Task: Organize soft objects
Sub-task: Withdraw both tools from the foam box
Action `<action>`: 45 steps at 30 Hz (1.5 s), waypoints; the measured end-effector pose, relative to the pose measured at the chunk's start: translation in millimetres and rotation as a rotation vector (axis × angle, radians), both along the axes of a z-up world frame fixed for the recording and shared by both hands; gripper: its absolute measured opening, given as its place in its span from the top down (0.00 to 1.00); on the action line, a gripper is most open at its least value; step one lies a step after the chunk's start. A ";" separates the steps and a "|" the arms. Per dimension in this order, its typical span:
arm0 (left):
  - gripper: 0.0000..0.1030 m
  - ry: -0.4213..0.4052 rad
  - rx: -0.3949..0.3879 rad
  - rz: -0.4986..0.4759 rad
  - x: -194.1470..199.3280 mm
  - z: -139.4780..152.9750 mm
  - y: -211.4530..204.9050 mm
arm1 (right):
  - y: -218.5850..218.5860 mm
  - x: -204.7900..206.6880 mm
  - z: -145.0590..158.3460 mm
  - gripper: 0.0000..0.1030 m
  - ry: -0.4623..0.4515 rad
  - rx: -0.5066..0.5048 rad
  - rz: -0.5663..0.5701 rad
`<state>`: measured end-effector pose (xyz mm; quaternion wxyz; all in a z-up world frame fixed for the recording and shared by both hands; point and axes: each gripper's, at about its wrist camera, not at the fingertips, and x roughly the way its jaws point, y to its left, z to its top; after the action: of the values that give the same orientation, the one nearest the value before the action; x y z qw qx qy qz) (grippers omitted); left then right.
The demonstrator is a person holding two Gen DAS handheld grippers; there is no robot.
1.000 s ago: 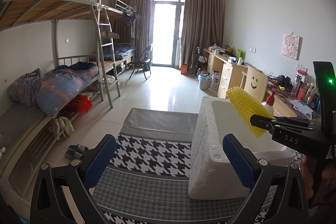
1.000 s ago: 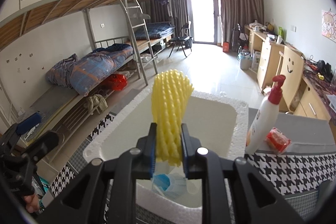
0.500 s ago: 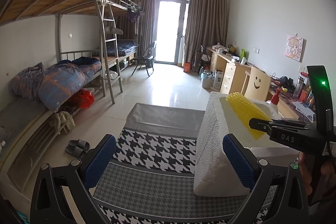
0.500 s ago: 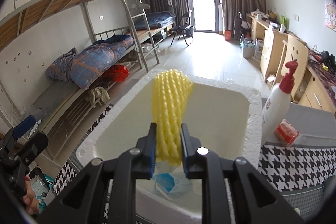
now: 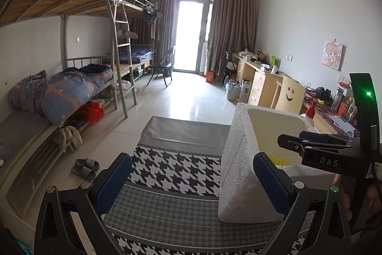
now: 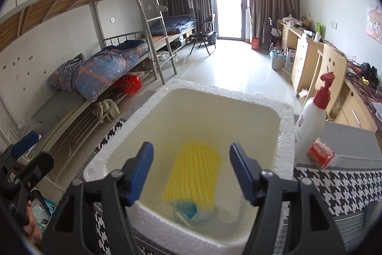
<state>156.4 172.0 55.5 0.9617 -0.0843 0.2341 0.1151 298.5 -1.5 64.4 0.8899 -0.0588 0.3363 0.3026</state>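
Dorm room, shared. Indicated by metal bunk beds (image 5: 71, 44) with ladder along left of frame, rolled bedding (image 5: 64, 92) on lower bunk, slippers (image 5: 86, 167) on tiled floor. Wooden desks (image 5: 257, 78) with drawers lined along right wall, folding chair (image 5: 162, 68) and curtained balcony door (image 5: 193, 35) seen at centre back.

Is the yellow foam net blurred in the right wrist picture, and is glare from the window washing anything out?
Right wrist view: the yellow foam net inside the foam box is smeared by motion blur, while the right tool, its jaws just opened and off the net, looks sharp; the balcony door is blown out white. Left wrist view: the door glares too, with a sheen on the floor tiles.
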 end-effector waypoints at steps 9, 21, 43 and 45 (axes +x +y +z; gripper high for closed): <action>0.01 -0.013 0.005 -0.015 -4.7 2.8 -8.1 | -5.3 -8.5 6.9 0.30 -0.020 0.019 0.008; 0.01 -0.035 0.017 -0.027 -19.5 12.8 -22.4 | -16.3 -41.8 23.7 0.16 -0.121 0.046 0.025; 0.01 -0.073 0.040 -0.051 -47.2 27.5 -46.5 | -47.2 -77.5 34.7 0.11 -0.158 0.105 0.006; 0.01 -0.078 0.040 -0.055 -50.2 28.2 -48.3 | -49.4 -81.2 36.3 0.11 -0.167 0.110 0.003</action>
<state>106.3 123.7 83.8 0.9744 -0.0630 0.1964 0.0899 217.3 -50.9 100.7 0.9163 -0.0354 0.2437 0.3158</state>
